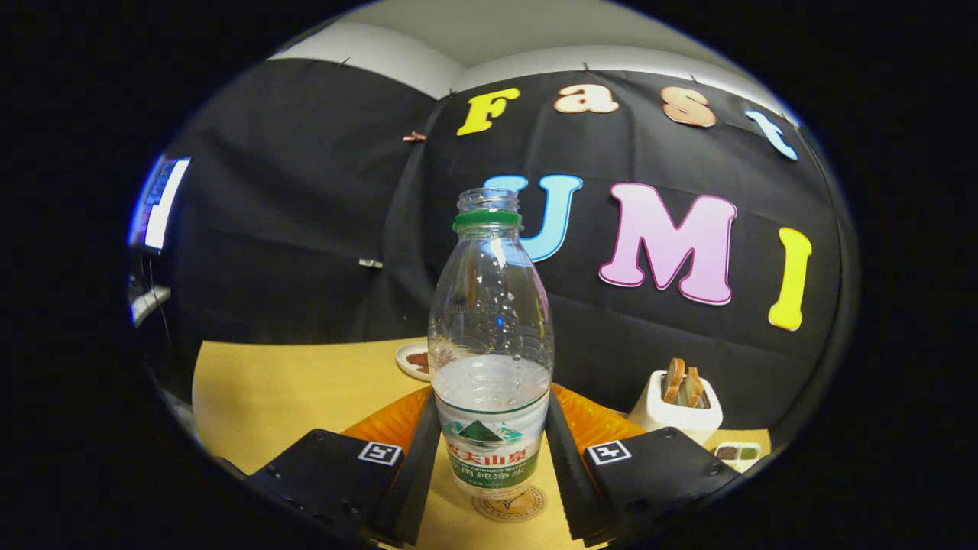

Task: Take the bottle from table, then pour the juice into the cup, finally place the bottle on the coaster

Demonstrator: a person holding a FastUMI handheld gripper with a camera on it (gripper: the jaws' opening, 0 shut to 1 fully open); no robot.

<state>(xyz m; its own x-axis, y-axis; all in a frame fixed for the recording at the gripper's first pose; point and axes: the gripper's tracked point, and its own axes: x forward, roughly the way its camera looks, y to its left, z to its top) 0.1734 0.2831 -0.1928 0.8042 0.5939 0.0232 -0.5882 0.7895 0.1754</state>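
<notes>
I'm seeing the bottle (490,344) standing upright, uncapped, about half full of clear liquid, its base sitting on the round coaster (510,505) on the yellow table (290,389). It's sitting right between the fingers (416,466) of the gripper (493,458), which are flanking the label on both sides, touching or nearly so; I can't tell if they're actually pressing. Beyond it a small plate (413,359) is lying behind the bottle's left side, and a white holder (676,409) with brown pieces is standing off to the right.
</notes>
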